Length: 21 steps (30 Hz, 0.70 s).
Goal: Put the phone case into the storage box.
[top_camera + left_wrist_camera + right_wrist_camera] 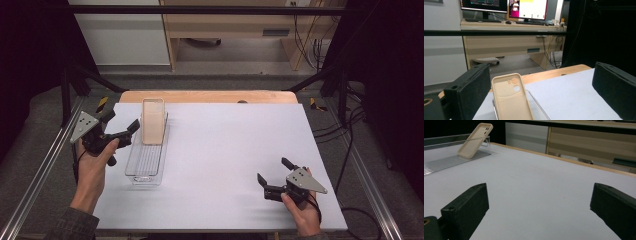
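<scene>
1. Leftward on the worktop (225,150), a clear tray (146,165) lies lengthwise, its long sides running away from the person.
2. A beige phone case (153,121) stands tilted in the tray's far end, its foot on the tray floor and its top leaning on the far rim; the hollow inner side with the camera cut-outs faces the person.
3. Just left of the tray, the left claw (120,125) is held in a hand (95,165), jaws wide apart and holding nothing. It is near the case and apart from it.
4. From the left claw view, the case (511,100) sits low between the two jaws, nearer the left one, with a gap on both sides.
5. At the near right of the worktop, the right claw (274,172) is held in the other hand (302,212), jaws wide apart and holding nothing, well apart from the tray.
6. From the right claw view, the case (475,140) and tray (449,160) show far off at the upper left, with bare worktop (536,187) between the jaws.
</scene>
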Each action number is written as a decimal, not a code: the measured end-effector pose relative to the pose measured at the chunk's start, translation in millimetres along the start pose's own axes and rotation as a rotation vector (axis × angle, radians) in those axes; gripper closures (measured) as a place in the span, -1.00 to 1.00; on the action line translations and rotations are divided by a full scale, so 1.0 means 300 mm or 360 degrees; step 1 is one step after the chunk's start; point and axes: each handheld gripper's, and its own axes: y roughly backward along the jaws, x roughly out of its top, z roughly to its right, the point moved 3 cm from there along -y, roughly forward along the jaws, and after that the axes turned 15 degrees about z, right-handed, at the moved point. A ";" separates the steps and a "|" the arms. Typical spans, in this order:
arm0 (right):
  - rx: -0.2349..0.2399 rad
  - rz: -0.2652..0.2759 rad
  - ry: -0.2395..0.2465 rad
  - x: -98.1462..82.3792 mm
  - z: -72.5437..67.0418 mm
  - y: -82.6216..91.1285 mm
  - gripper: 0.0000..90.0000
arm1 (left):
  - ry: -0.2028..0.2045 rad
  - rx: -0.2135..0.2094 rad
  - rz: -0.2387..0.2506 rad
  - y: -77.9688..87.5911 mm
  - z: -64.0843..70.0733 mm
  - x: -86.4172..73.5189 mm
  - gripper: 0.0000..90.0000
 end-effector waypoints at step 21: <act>-0.0001 0.0004 0.0002 0.003 0.002 0.003 -0.95 | -0.0087 0.0015 0.0102 0.115 -0.038 0.063 -0.99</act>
